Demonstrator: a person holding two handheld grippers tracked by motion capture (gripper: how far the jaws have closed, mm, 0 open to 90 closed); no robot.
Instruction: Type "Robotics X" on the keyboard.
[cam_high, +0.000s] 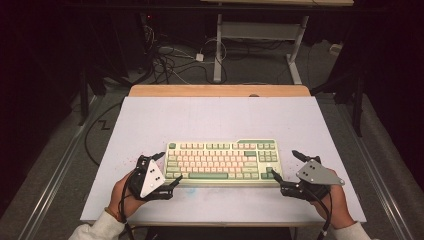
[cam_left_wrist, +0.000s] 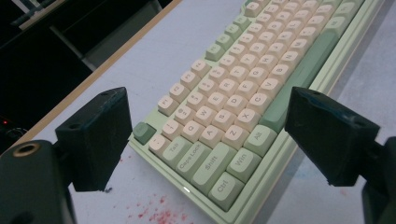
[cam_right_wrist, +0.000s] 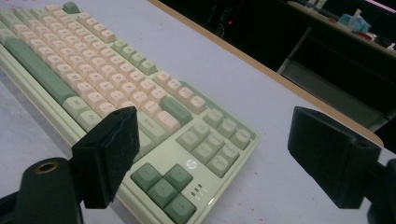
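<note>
On the white table top (cam_high: 210, 115), near its front edge, a green and cream keyboard (cam_high: 222, 160) is lying flat between the two grippers, with faint red specks (cam_left_wrist: 156, 215) staining the surface by its left end. The left gripper (cam_high: 167, 170) is facing the keyboard's left end and the right gripper (cam_high: 286, 164) its right end, each with jaws spread wide and holding nothing. Judging by this, the grasp is only being lined up: neither end is clamped yet, so closing on the keyboard and moving it are both remaining.

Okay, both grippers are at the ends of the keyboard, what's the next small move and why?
Probably ease both inward and close on the keyboard. The left gripper and right gripper are open, each straddling an end of it, with nothing gripped yet.
</note>
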